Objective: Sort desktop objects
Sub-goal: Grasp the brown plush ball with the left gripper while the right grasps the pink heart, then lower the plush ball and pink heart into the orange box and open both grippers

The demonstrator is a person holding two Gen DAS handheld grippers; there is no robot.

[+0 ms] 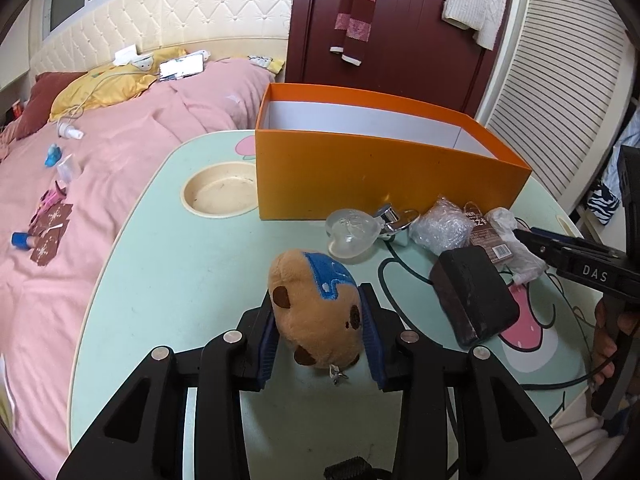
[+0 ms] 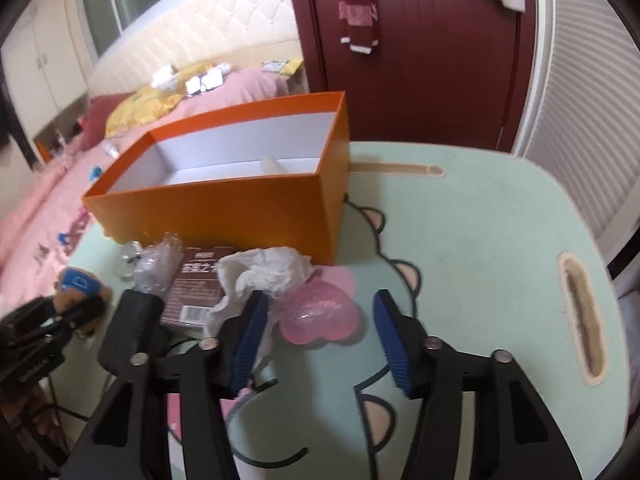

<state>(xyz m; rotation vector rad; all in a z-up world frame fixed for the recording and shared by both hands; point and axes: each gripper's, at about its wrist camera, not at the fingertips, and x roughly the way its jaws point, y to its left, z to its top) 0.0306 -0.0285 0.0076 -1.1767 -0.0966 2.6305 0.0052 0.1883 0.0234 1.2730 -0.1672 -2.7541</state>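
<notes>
My left gripper is shut on a brown plush toy with a blue patch, low over the green table. The toy also shows in the right wrist view. My right gripper is open, its jaws on either side of a pink heart-shaped plastic piece lying on the table. An open orange box stands behind the clutter; its white inside holds a pale cylinder.
In front of the box lie a clear heart-shaped piece, a metal part, crumpled clear wrap, a brown packet, a white crumpled bag and a black block. A pink bed lies left.
</notes>
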